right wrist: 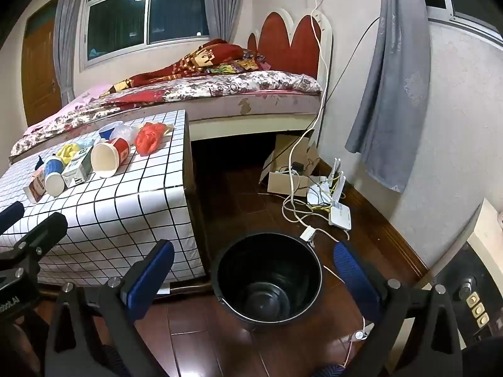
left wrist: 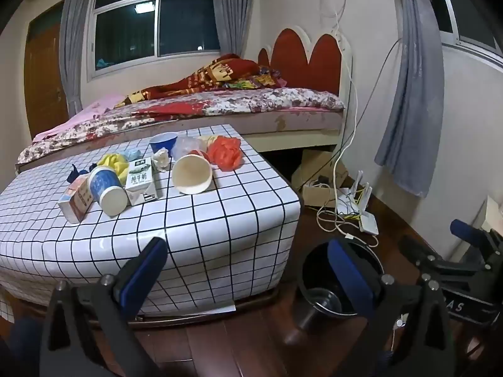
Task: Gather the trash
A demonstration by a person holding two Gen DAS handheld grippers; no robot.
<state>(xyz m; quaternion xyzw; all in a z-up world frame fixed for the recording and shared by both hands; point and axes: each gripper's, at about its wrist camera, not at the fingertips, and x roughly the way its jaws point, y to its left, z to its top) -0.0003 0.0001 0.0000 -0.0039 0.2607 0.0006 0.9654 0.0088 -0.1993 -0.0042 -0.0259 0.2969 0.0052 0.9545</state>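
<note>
Trash lies on a low table with a white checked cloth (left wrist: 220, 220): a blue paper cup (left wrist: 107, 191) on its side, a milk carton (left wrist: 141, 179), a small pink box (left wrist: 77, 201), a large red paper cup (left wrist: 192, 174) on its side, a red plastic bag (left wrist: 226, 152), a blue bowl (left wrist: 163, 143) and crumpled wrappers. A black bucket (right wrist: 267, 276) stands on the floor right of the table. My left gripper (left wrist: 248, 267) is open and empty at the table's near corner. My right gripper (right wrist: 254, 270) is open and empty above the bucket.
A bed (left wrist: 220, 106) with a red headboard stands behind the table. A cardboard box (right wrist: 289, 169), a router (right wrist: 339, 215) and loose cables lie on the wooden floor by the right wall. Grey curtains (right wrist: 389, 94) hang there.
</note>
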